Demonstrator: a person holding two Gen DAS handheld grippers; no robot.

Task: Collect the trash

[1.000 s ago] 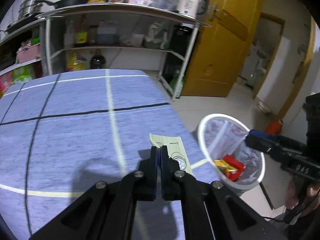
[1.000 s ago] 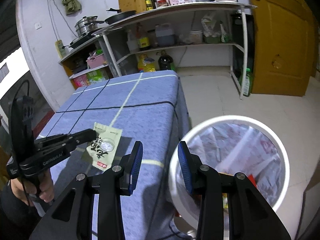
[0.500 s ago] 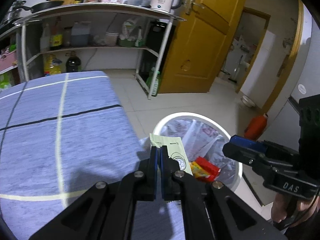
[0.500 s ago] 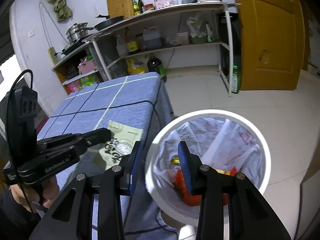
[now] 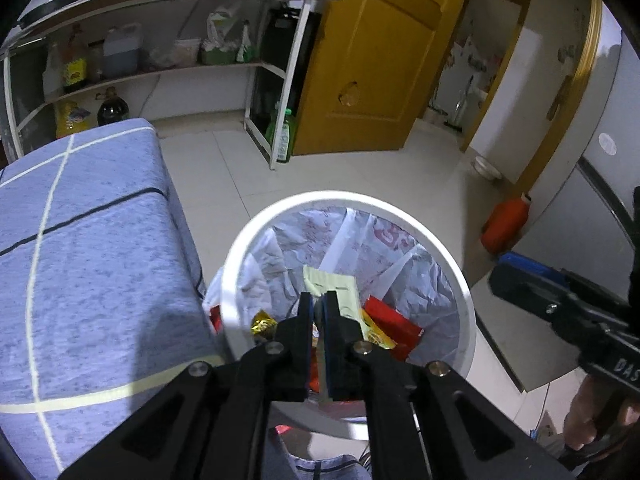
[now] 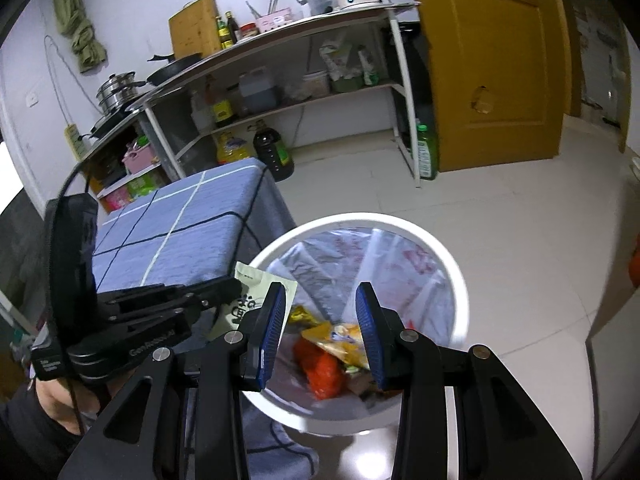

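Observation:
My left gripper (image 5: 318,300) is shut on a pale green packet (image 5: 338,290) and holds it over the white bin (image 5: 436,248), which is lined with a plastic bag. The packet also shows in the right wrist view (image 6: 256,298), at the bin's left rim (image 6: 452,268). Red and yellow wrappers (image 5: 394,326) lie in the bin, and they show in the right wrist view (image 6: 332,354) too. My right gripper (image 6: 320,312) is open and empty above the bin. The left gripper appears there too (image 6: 224,286).
The table with a blue checked cloth (image 5: 88,240) stands left of the bin. A metal shelf rack (image 5: 168,28) with bottles and a kettle stands behind. A yellow door (image 5: 372,60) and a red container (image 5: 506,224) are on the right.
My left gripper has carried the packet off the table, rightward, to over the bin. My right gripper has moved over the bin and stayed open.

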